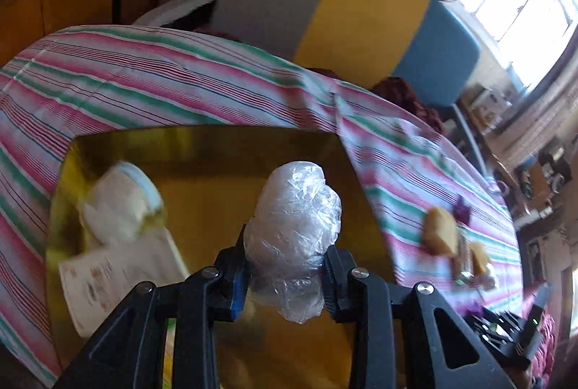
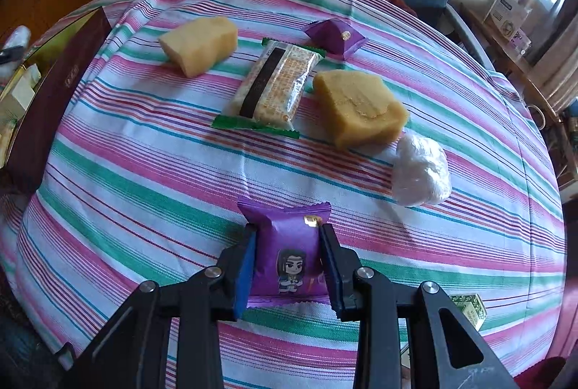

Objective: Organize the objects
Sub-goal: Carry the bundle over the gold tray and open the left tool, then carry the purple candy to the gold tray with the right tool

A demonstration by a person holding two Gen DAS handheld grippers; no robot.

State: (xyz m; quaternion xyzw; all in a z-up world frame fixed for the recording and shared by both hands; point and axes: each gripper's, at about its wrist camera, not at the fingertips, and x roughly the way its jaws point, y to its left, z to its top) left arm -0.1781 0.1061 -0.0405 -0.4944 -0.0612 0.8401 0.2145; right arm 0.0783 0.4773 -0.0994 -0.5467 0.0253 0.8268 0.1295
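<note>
Both tongs are gripping: I'm holding the left tongs (image 1: 287,275), clamping the plastic-wrapped bundle (image 1: 294,230), centred over the gold box (image 1: 202,150), the right tongs (image 2: 287,268) pinching the purple packet (image 2: 285,255).

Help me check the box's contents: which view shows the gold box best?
The left wrist view: the gold box fills it, open, with white packets inside. The right wrist view catches only its maroon side at the left edge.
</note>
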